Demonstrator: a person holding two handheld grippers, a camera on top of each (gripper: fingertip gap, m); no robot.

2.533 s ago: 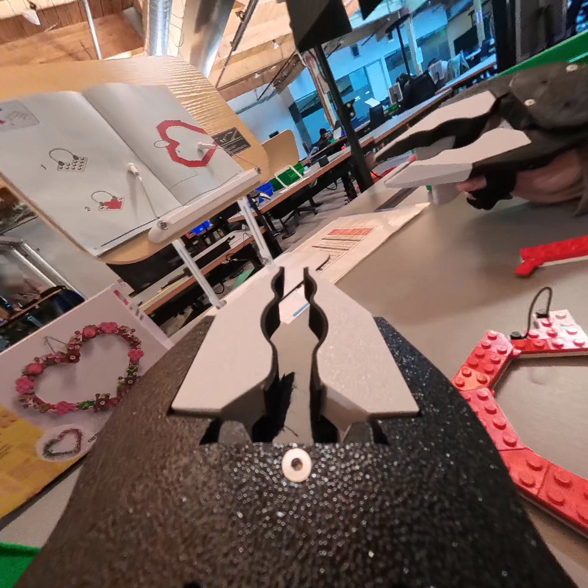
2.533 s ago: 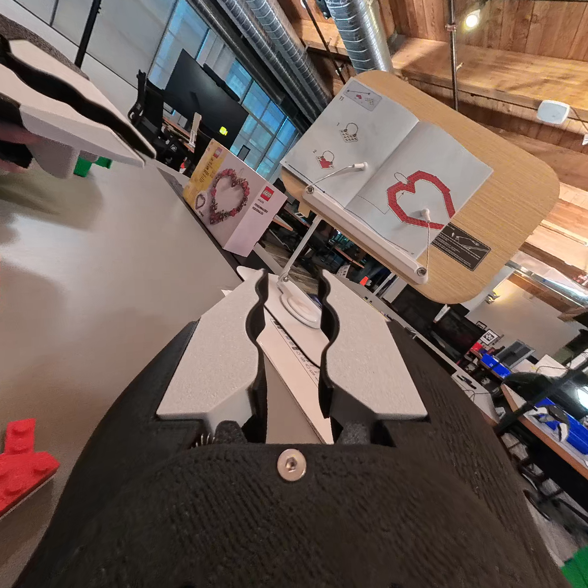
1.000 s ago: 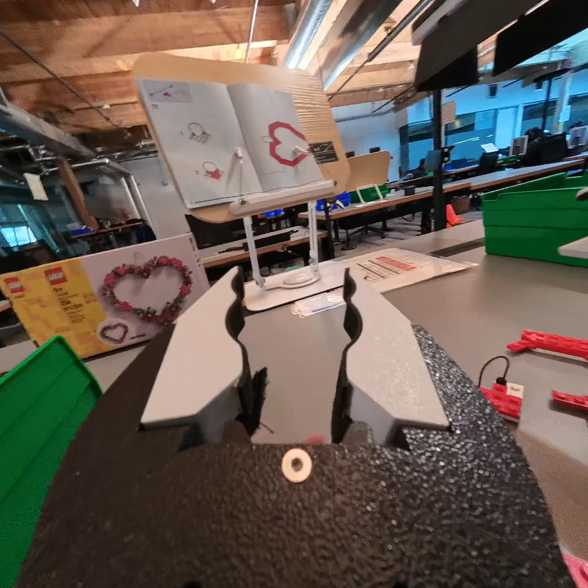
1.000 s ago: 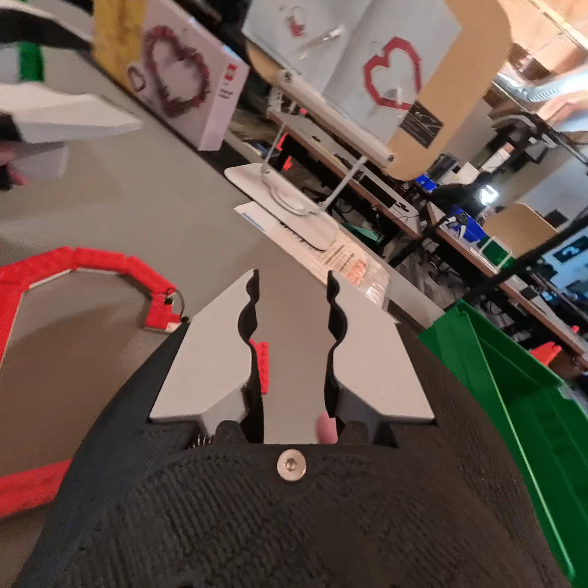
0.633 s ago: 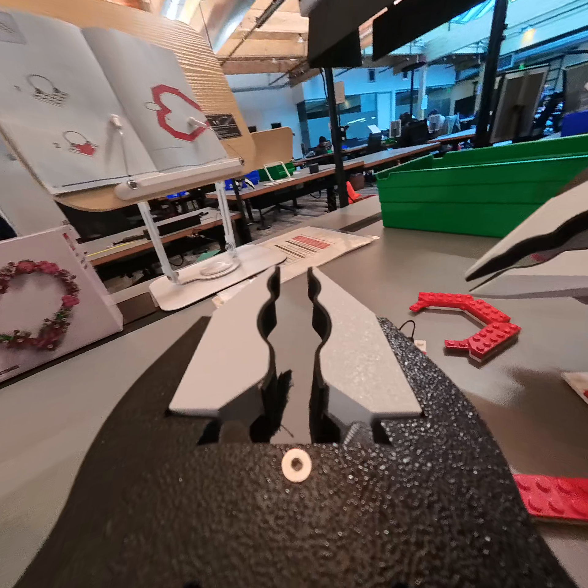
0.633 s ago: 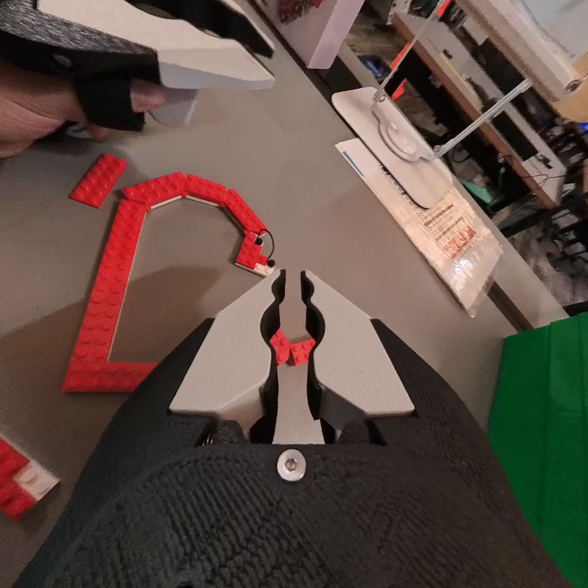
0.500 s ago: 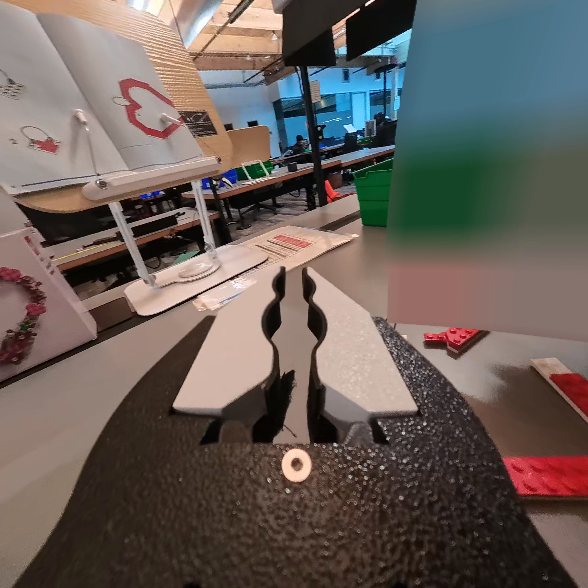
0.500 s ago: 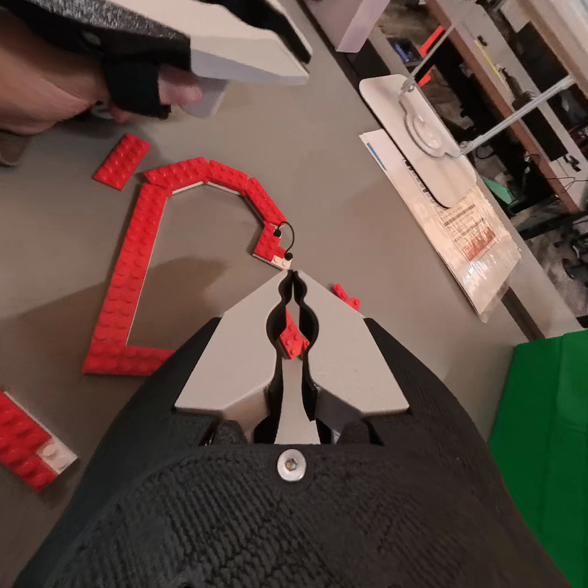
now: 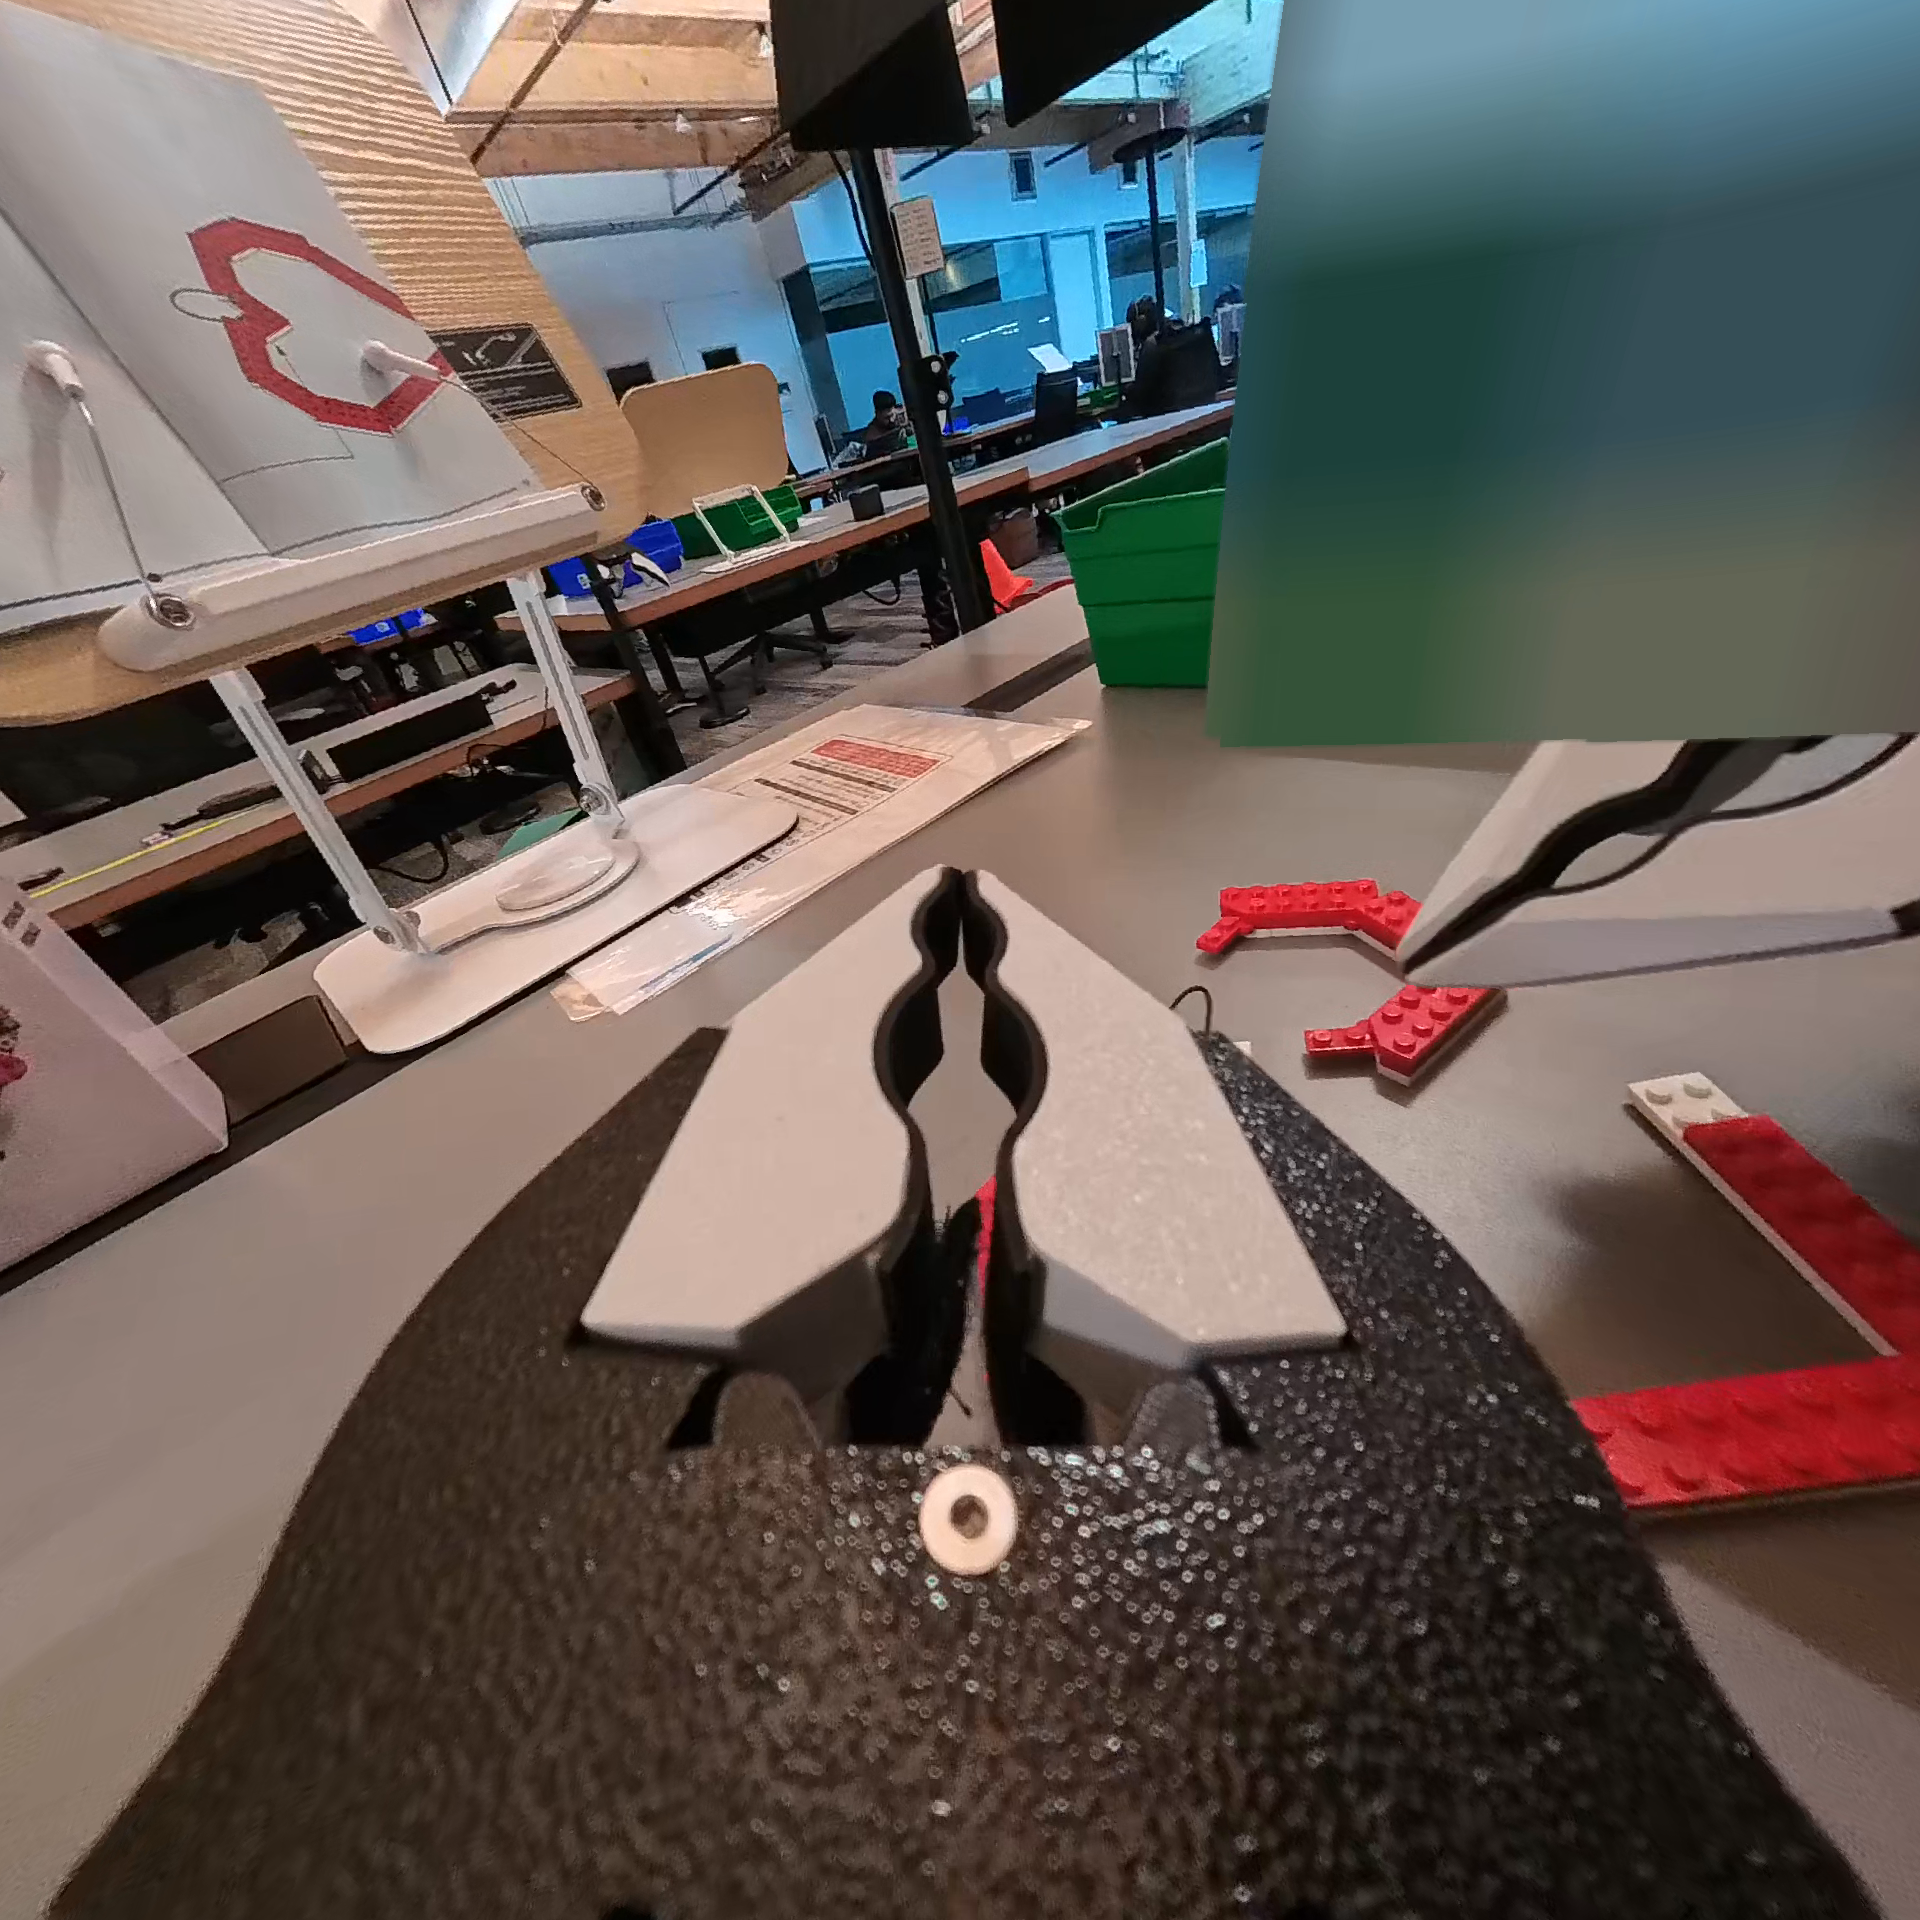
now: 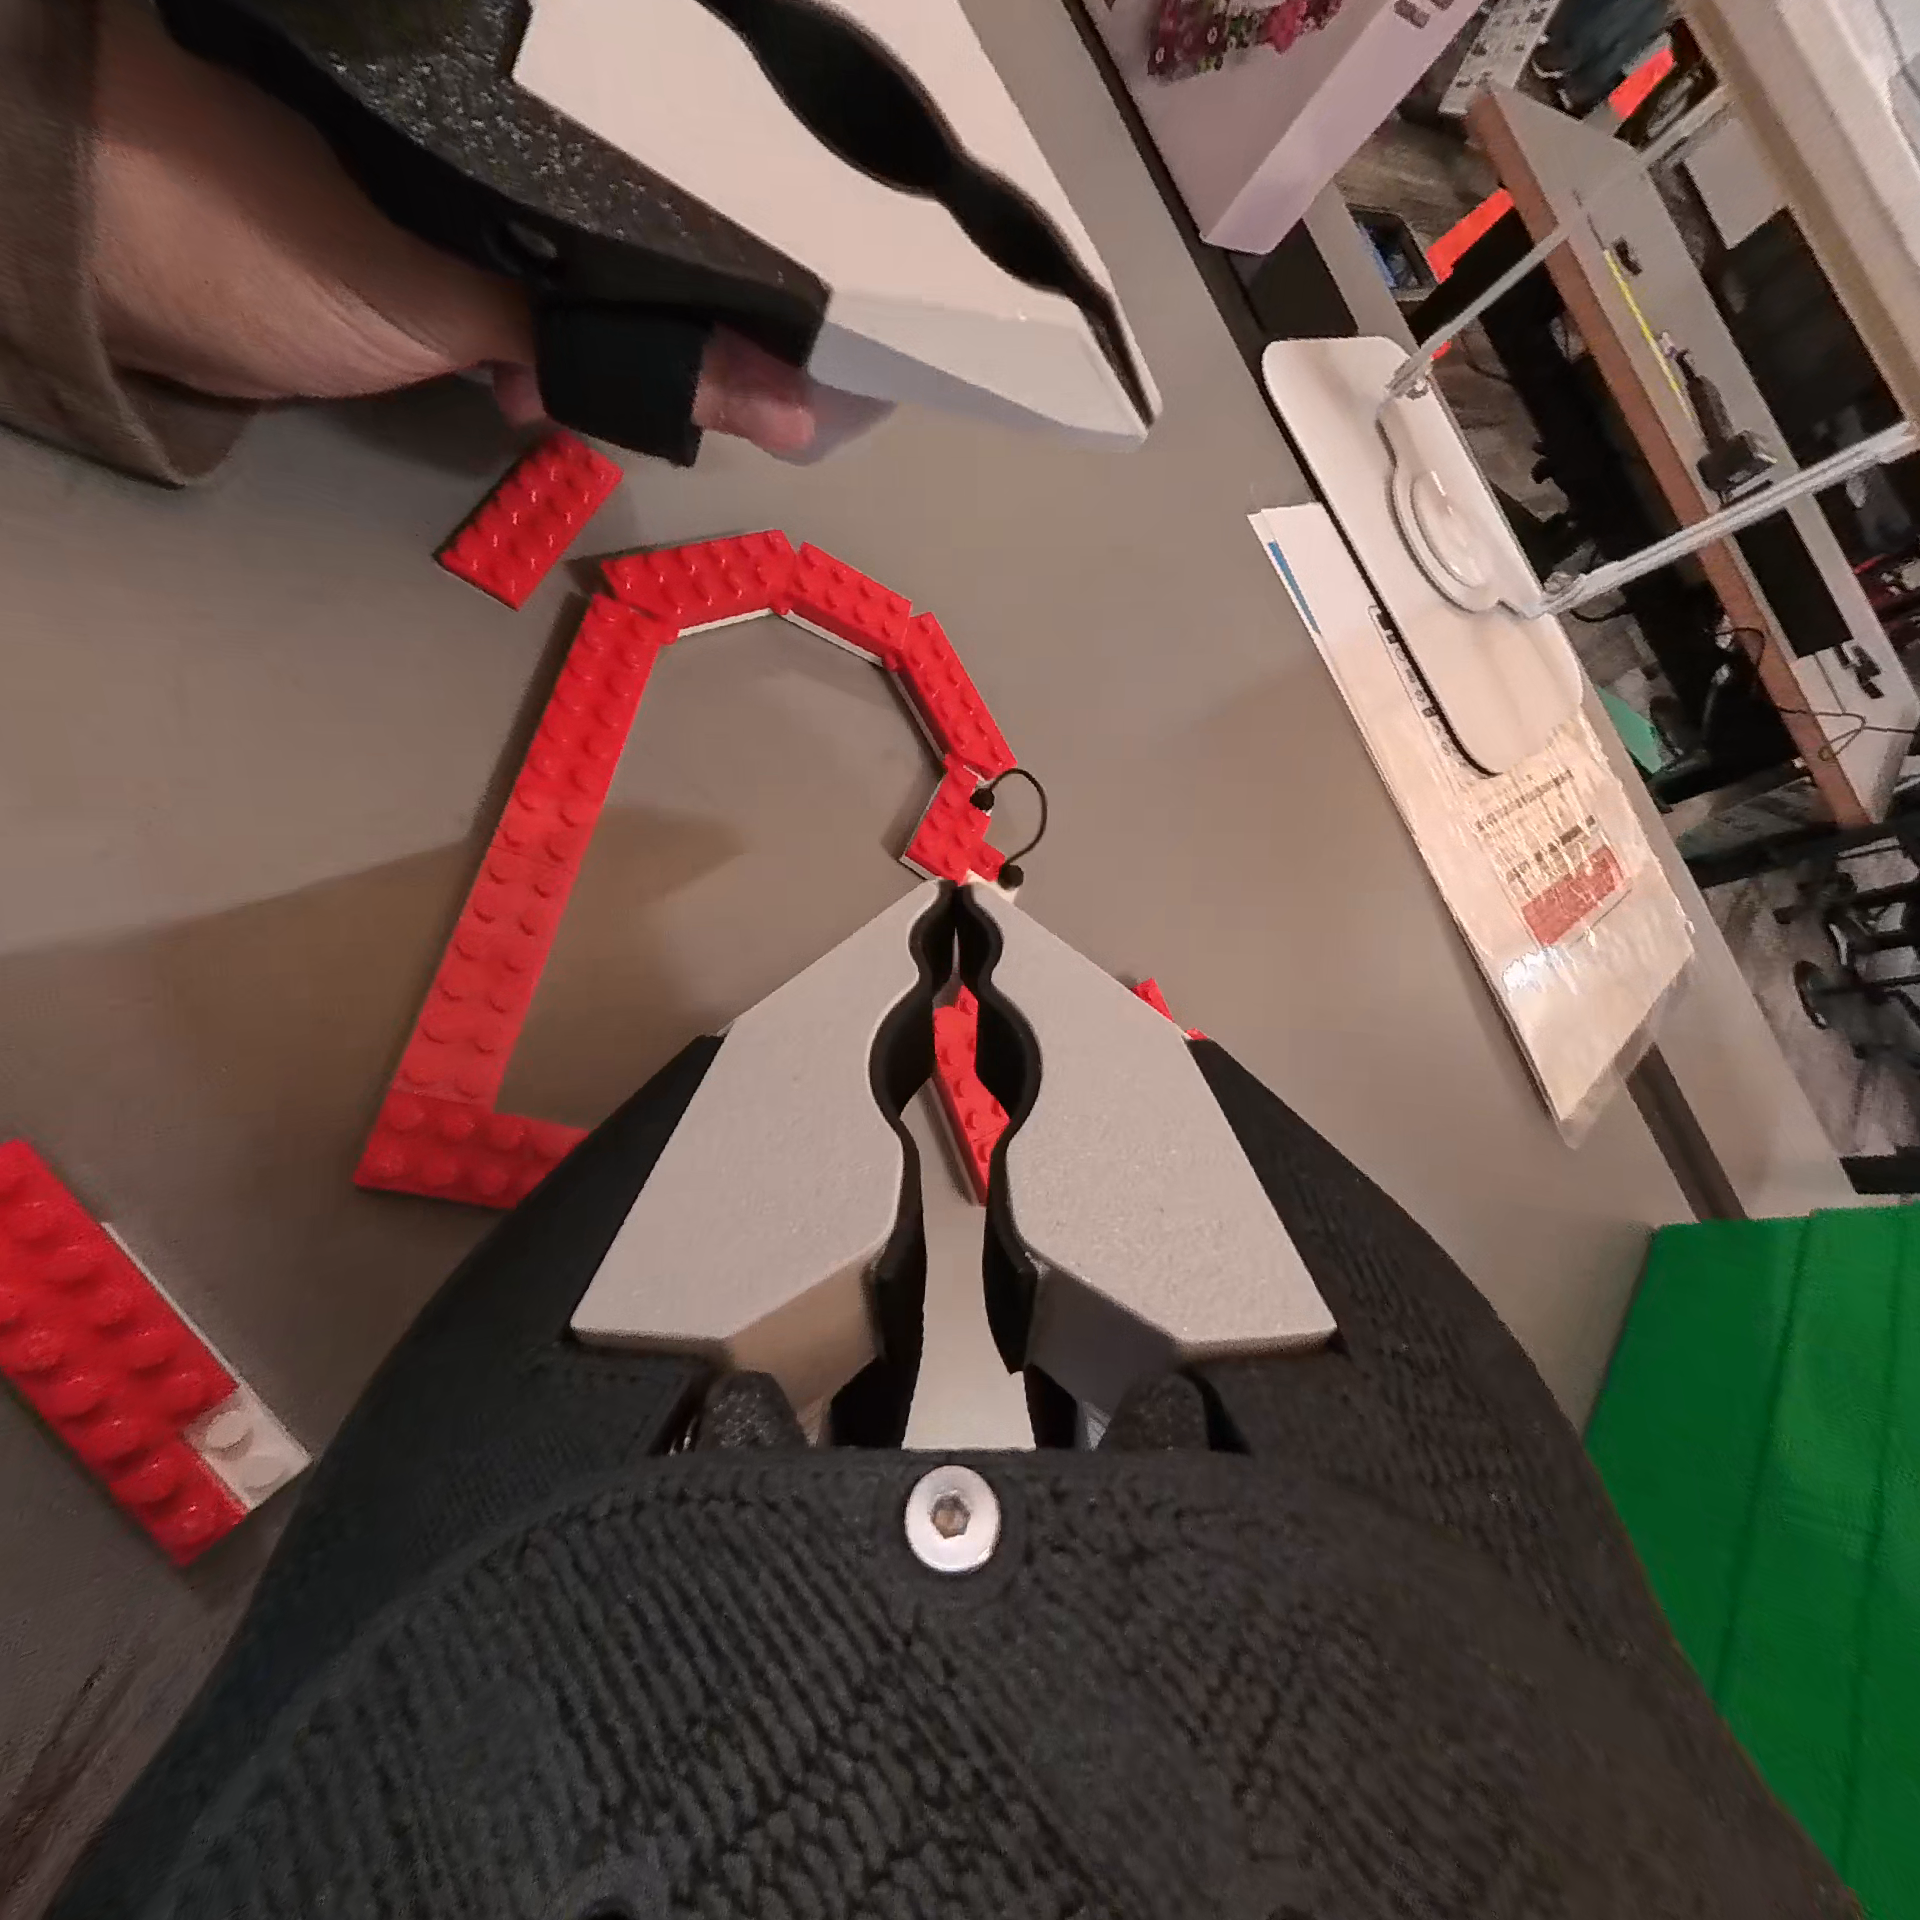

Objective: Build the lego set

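A partly built red Lego heart frame (image 10: 582, 790) lies flat on the grey table, with a small black loop (image 10: 1023, 810) at its inner end. My right gripper (image 10: 956, 894) is shut and empty, its tips right at that end of the frame. A red piece (image 10: 971, 1091) lies on the table under its fingers. My left gripper (image 9: 961, 883) is shut and empty, held low over the table. It also shows in the right wrist view (image 10: 935, 260), above the frame's top. The right gripper (image 9: 1455, 935) shows in the left wrist view, above two loose red pieces (image 9: 1403, 1023).
A loose red plate (image 10: 530, 520) lies by the person's hand. A red and white plate (image 10: 94, 1340) lies at the near left. A book stand's white base (image 10: 1434, 582) and a laminated sheet (image 10: 1538, 831) lie beyond. A green bin (image 10: 1766, 1507) stands at the right, the set's box (image 9: 83, 1122) at the left.
Both grippers have gone from open to shut. The right gripper tilted down over the heart frame. The left gripper swung right and lower, toward the frame.
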